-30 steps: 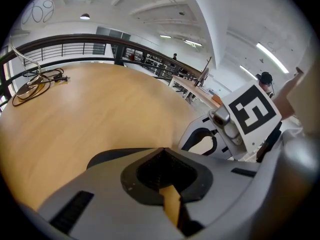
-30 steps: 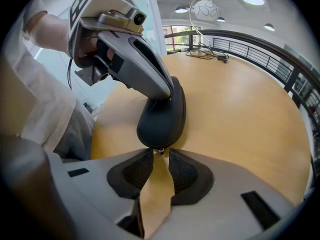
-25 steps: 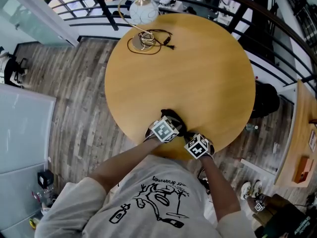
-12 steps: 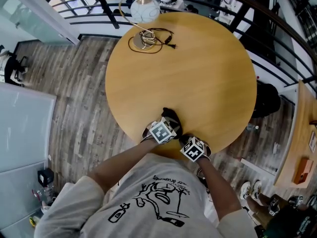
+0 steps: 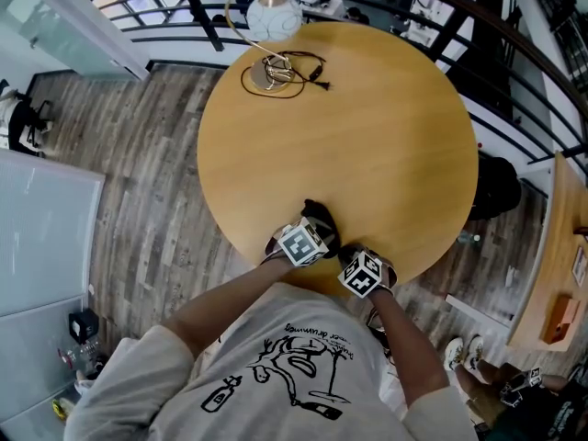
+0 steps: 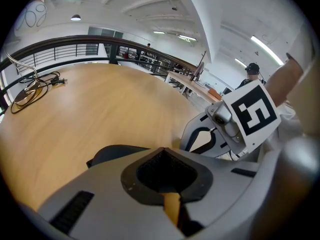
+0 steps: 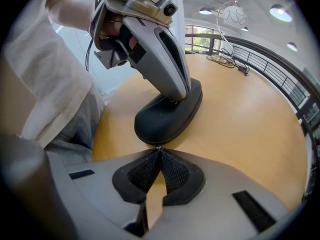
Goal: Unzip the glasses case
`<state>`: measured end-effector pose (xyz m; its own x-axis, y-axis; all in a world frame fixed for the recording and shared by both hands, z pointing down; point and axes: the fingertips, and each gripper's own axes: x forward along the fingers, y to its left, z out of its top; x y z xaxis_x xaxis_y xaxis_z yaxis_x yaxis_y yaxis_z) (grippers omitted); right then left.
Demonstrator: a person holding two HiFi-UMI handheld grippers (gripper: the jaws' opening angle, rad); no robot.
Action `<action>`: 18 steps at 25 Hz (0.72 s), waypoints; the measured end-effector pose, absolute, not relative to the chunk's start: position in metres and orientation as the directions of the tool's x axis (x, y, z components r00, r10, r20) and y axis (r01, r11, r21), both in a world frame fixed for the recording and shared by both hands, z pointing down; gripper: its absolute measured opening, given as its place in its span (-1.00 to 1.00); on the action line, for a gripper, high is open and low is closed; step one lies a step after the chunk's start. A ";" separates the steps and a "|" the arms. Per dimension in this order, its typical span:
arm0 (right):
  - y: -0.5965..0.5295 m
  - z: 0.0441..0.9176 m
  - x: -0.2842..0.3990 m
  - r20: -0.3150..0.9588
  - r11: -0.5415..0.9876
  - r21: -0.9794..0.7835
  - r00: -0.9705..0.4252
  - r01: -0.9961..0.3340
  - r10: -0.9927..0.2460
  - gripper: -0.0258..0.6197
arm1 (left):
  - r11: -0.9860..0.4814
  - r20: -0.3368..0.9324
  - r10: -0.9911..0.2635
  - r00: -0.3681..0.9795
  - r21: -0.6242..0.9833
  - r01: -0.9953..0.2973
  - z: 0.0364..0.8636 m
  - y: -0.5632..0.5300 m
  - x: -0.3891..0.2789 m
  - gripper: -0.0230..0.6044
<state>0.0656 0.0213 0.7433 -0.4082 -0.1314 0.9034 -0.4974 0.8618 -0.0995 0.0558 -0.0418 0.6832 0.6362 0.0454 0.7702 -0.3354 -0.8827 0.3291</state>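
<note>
From the head view, a black glasses case (image 5: pixel 319 217) lies on a round wooden table (image 5: pixel 367 136), close to its near edge, and the left gripper (image 5: pixel 309 236) and right gripper (image 5: pixel 355 264) crowd over it, their marker cubes hiding the jaws. At the far edge stands a white globe lamp (image 5: pixel 273 16) with a dark cable (image 5: pixel 296 66) coiled at its foot. The left gripper view adds what the head view cannot: this gripper's two pads meet at their tips with only a sliver of table showing below, and the case's dark shell peeks out just behind them on the left, while the right gripper sits just beside it on the right. A person in a cap (image 6: pixel 252 70) stands far off. The right gripper view shows the case end-on, with the left gripper's closed tips pressed down on the case's top. This gripper's own pads are squeezed together at the case's near end, pinching a tiny glinting zipper pull (image 7: pixel 159 147).
</note>
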 end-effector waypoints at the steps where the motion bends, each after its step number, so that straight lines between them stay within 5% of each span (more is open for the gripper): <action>1: 0.019 0.743 0.067 0.905 0.864 -0.092 -0.404 -0.495 -0.135 -0.85 | -0.883 0.769 0.047 0.637 0.330 -0.334 0.684 -0.042 0.056 -0.91; 18: -0.005 0.739 0.072 0.920 0.881 -0.012 -0.351 -0.474 -0.176 -0.85 | -0.859 0.763 0.036 0.646 0.354 -0.370 0.680 -0.040 0.051 -0.91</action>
